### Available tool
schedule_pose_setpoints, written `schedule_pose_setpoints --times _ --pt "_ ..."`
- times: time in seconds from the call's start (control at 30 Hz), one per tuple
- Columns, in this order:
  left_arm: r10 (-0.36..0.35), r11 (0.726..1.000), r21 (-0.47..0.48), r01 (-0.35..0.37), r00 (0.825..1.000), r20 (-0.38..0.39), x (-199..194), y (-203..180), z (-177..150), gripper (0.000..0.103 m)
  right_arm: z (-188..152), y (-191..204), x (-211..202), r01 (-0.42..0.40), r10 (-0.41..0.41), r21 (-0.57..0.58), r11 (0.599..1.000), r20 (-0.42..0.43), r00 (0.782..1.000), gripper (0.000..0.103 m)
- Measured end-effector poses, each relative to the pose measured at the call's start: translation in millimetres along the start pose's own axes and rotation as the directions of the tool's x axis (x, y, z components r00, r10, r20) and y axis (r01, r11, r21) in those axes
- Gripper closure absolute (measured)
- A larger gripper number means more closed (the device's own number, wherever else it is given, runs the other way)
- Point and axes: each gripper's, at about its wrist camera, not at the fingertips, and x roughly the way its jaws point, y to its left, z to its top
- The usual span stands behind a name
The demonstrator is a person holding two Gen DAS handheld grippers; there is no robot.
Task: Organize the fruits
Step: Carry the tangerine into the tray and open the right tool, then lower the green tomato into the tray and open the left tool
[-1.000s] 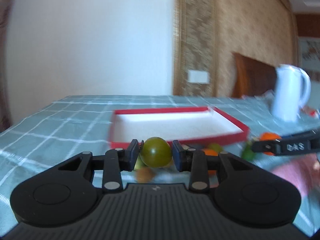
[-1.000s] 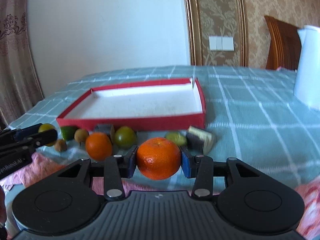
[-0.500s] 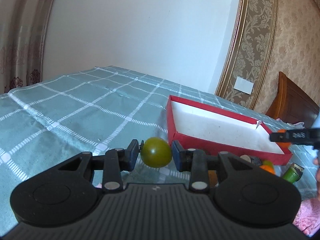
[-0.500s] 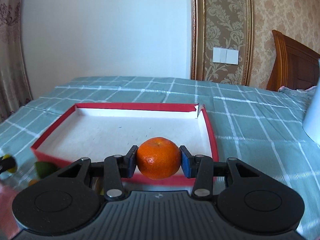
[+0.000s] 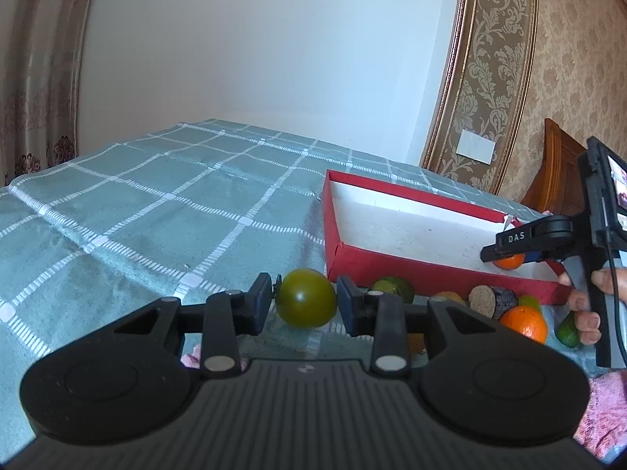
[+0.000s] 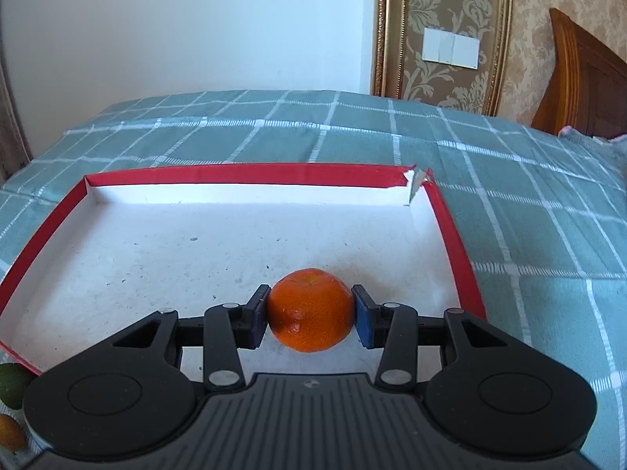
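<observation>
Right gripper clamps a dimpled round orange over the matte white floor of the red box. Left gripper pinches a smooth, glossy green tomato; box corner just ahead-right.

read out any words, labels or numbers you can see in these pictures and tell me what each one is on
"DAS": white letters on the black finger of the right gripper, seen from the left wrist camera.
Small lit screen at the right edge: too small to read.
Nothing else legible in either view.
</observation>
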Motion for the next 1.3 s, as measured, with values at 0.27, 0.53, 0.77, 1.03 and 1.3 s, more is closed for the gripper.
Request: schedule_pose_setpoints --times 0.27,0.53,0.77,1.03,1.3 --pt "0.006 1.0 0.004 -0.006 1.0 -0.015 3 -1 1 0.071 2 2 1 0.005 -0.005 -0.011 1.0 -0.001 1.0 0.06" --pt "0.007 1.0 0.002 -0.007 0.999 -0.033 6 0 1 0.07 0 1 -2 -0.008 0.008 0.0 1.0 0.002 1.0 0.048" --pt "0.015 1.0 0.02 -0.014 0.999 -0.038 7 -2 0 0.07 -3 0 -11 0.006 -0.006 -0.009 1.0 0.037 0.999 0.035" --pt "0.014 1.0 0.021 -0.014 0.999 -0.04 7 -2 0 0.07 -6 -3 -19 -0.012 0.012 0.004 1.0 0.041 0.999 0.035" --pt "0.007 1.0 0.02 -0.006 0.999 -0.038 6 -2 -1 0.071 -21 -13 -57 -0.069 0.067 0.014 0.998 0.097 0.993 0.035"
